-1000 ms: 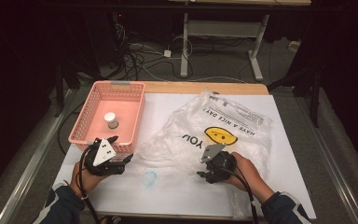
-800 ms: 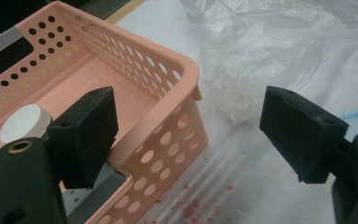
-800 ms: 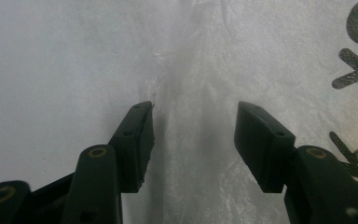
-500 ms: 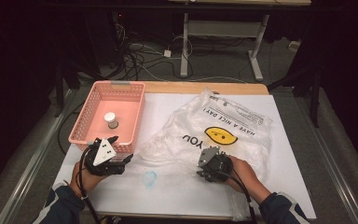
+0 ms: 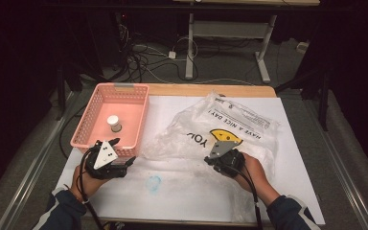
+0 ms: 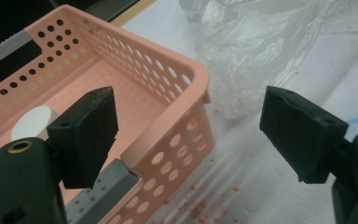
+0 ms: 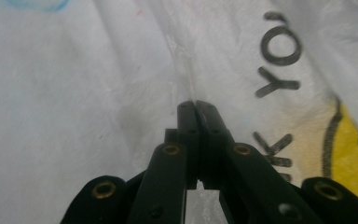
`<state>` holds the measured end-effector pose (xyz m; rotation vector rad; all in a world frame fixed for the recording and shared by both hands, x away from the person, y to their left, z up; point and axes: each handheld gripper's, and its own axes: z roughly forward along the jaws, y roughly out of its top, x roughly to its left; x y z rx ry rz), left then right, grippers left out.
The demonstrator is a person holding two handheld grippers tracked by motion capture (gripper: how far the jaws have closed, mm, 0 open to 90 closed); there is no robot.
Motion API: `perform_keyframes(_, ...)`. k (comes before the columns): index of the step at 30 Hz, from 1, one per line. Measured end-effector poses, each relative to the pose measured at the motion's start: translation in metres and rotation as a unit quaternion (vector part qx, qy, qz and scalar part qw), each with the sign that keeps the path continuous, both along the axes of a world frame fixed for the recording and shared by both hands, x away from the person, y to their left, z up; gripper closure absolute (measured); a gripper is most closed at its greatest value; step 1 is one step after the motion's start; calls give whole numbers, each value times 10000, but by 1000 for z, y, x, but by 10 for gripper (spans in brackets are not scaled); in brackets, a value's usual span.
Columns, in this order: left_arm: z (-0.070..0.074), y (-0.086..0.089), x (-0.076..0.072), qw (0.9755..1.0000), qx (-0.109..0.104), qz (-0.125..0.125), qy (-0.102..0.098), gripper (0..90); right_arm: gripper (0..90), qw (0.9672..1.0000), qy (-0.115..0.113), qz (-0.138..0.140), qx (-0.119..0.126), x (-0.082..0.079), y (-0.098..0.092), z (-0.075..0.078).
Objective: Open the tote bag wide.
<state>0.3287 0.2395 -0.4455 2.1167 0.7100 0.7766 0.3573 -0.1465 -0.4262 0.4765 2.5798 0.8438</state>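
A wooden worktop (image 5: 249, 90) covered with a white sheet carries a pink perforated plastic basket (image 5: 90, 125) at its left and a large crumpled clear plastic bag (image 5: 230, 124) printed with a yellow smiley face and black lettering at its centre and right. Inside the basket stands a small white-capped cylindrical container (image 5: 113, 123), upright, near the middle of the basket floor and apart from its walls. A faint blue ring mark (image 5: 154, 182) sits on the sheet between the two hands, in front of the bag's near edge.

The left hand-held gripper (image 5: 120, 160) is held just at the basket's near right corner, with its grey three-cornered plate on top. In the left gripper view its two black jaws stand wide apart with nothing between them (image 6: 191, 128); the basket's corner and rim (image 6: 186, 88) lie between and beyond the jaws, the white cap (image 6: 30, 123) shows behind the left jaw, and the crumpled bag (image 6: 261, 51) lies farther off on the sheet. Small red specks are scattered on the sheet near the basket.

The right hand-held gripper (image 5: 212, 160) rests on the near left part of the bag, close to the smiley print. In the right gripper view its jaws are pressed together (image 7: 195, 106), and a raised crease of the clear film (image 7: 184, 70) runs straight into the tips; the film appears pinched there, with the black letters and yellow face off to the right
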Motion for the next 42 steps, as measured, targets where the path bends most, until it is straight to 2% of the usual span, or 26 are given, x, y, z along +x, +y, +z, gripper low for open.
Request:
perform_keyframes(1, 2, 2, 1, 10000, -57, 38, -19, 190, 900, 10000, -42, -33, 69, 2, 0, 3)
perform_keyframes(5, 6, 3, 4, 9999, -70, 84, -44, 190, 900, 9988, -268, -270, 303, 13, 1, 14)
perform_keyframes(9, 7, 4, 7, 9999, -53, 111, -36, 190, 900, 9963, -484, -436, 555, 24, 3, 22)
perform_keyframes(11, 8, 5, 9, 9998, -86, 164, -35, 190, 900, 9956, -557, -475, 587, 26, 4, 24)
perform_keyframes(12, 9, 6, 10, 9998, -93, 180, -35, 190, 900, 9942, -635, -522, 696, 30, 4, 29)
perform_keyframes(16, 14, 11, 13, 9993, -211, 294, -68, 190, 900, 9904, -864, -622, 884, 32, 4, 40)
perform_keyframes(20, 20, 15, 17, 9988, -240, 399, -116, 190, 900, 9867, -1066, -661, 1031, 31, 3, 50)
perform_keyframes(22, 25, 19, 20, 9981, -265, 537, -120, 190, 900, 9852, -1145, -690, 1073, 30, 2, 54)
perform_keyframes(24, 27, 21, 23, 9973, -318, 660, -27, 190, 900, 9829, -1191, -728, 1197, 31, -1, 58)
perform_keyframes(27, 30, 27, 31, 9961, -242, 848, 59, 190, 900, 9799, -1278, -752, 1333, 31, -4, 64)
perform_keyframes(30, 33, 30, 38, 9951, -231, 956, 100, 190, 900, 9778, -1333, -771, 1421, 31, -5, 69)
perform_keyframes(32, 39, 33, 49, 9946, -213, 1005, 171, 190, 900, 9764, -1374, -780, 1470, 31, -6, 72)
perform_keyframes(33, 39, 33, 49, 9946, -213, 1005, 171, 190, 900, 9757, -1396, -802, 1489, 31, -6, 73)
perform_keyframes(34, 41, 35, 58, 9943, -199, 1024, 211, 190, 900, 9750, -1433, -808, 1496, 31, -7, 74)
perform_keyframes(35, 41, 35, 58, 9943, -199, 1024, 211, 190, 900, 9742, -1453, -819, 1521, 31, -7, 76)
perform_keyframes(36, 41, 35, 63, 9939, -191, 1055, 268, 190, 900, 9736, -1459, -822, 1550, 31, -7, 77)
perform_keyframes(37, 41, 36, 75, 9928, -80, 1126, 399, 190, 900, 9726, -1486, -836, 1580, 32, -7, 79)
perform_keyframes(38, 41, 36, 75, 9928, -80, 1126, 399, 190, 900, 9717, -1499, -844, 1622, 33, -7, 80)
perform_keyframes(39, 42, 38, 87, 9913, -86, 1198, 535, 190, 900, 9710, -1513, -841, 1651, 33, -7, 81)
perform_keyframes(41, 42, 38, 93, 9906, -52, 1232, 591, 190, 900, 9705, -1501, -834, 1691, 34, -6, 82)
perform_keyframes(42, 42, 38, 104, 9891, 10, 1245, 785, 190, 900, 9711, -1496, -812, 1671, 34, -5, 81)
